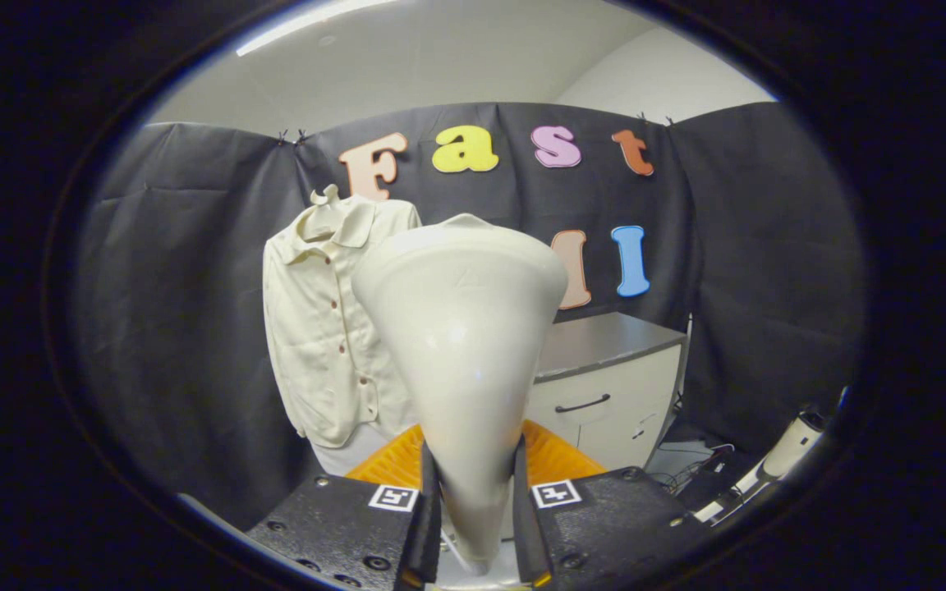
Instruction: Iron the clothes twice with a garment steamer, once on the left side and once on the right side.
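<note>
Walls: black cloth hung in panels, clipped at top | Above: pale wall and ceiling, strip light | Furniture: white cabinet, grey top, dark drawer handle | Floor, beside cabinet: tangled cables

Staged test booth inside a plain room, not a home. Black cloth is hanging as the wall, clipped along its top edge, with white ceiling and a strip light showing above. A white cabinet with a grey top is standing against the cloth. Cables are trailing on the floor beside it.
</note>
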Demonstrator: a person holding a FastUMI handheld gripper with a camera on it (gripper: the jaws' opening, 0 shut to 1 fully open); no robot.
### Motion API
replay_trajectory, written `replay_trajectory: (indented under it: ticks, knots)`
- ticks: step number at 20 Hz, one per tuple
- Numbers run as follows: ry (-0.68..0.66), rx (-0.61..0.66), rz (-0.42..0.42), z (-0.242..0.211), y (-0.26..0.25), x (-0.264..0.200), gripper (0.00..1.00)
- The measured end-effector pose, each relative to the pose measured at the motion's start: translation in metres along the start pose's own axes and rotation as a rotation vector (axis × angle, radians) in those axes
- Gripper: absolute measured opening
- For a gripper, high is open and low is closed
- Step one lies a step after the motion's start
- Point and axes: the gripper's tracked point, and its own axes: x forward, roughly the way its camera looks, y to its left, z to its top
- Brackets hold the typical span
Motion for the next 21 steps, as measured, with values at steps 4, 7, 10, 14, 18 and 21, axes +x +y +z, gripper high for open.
replay_trajectory:
  ticks: [4,7,10,14,18,21]
  knots:
    - [0.0,-0.004,0.009,0.002,-0.001,0.006,0.36]
    - [-0.001,-0.003,0.011,0.006,0.0,0.01,0.36]
    - [-0.005,-0.014,0.01,0.007,0.003,0.015,0.36]
    - [0.007,-0.019,0.015,0.004,0.008,0.02,0.36]
    - [0.014,-0.018,0.011,0.002,0.009,0.025,0.36]
    - [0.027,-0.014,0.011,-0.001,0.013,0.029,0.36]
